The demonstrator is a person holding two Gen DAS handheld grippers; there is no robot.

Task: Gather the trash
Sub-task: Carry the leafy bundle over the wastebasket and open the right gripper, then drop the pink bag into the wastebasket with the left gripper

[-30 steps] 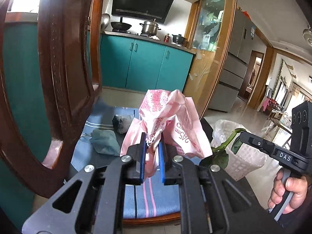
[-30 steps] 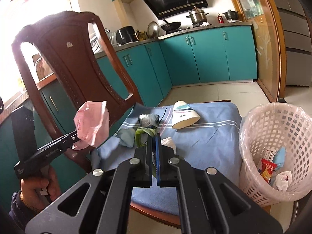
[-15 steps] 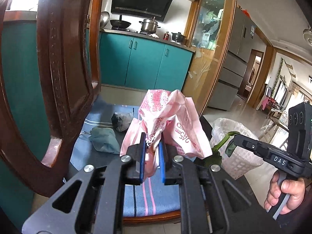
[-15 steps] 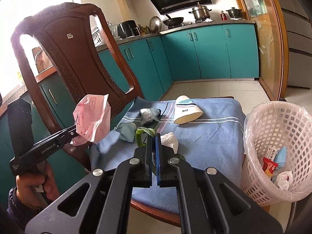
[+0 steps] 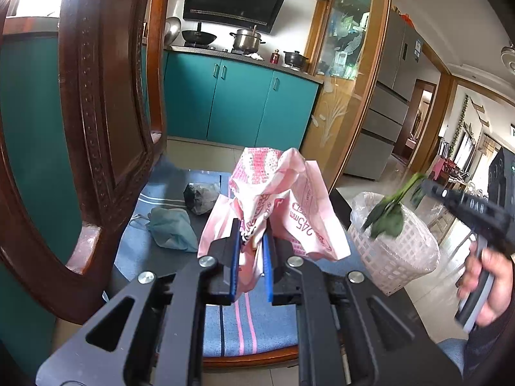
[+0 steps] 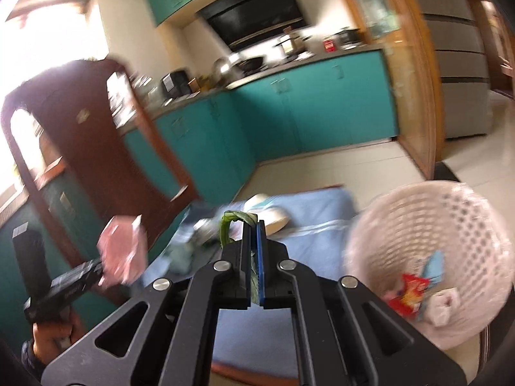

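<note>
Pink crumpled wrapper [image 5: 273, 206] is pinched between the nearly closed jaws of the left gripper [image 5: 252, 254], held above the blue-clothed chair seat [image 5: 251, 331]. To its right, the right gripper [image 6: 254, 241] is clamped on a limp green leaf [image 6: 236, 217]. White mesh basket [image 6: 450, 225] lies right of and below the right gripper, which is the nearer one.

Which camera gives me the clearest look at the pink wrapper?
The left wrist view: the pink wrapper sits sharp and close, clamped in the left gripper. In the right wrist view it is only a small, motion-blurred pink patch at the left.
</note>
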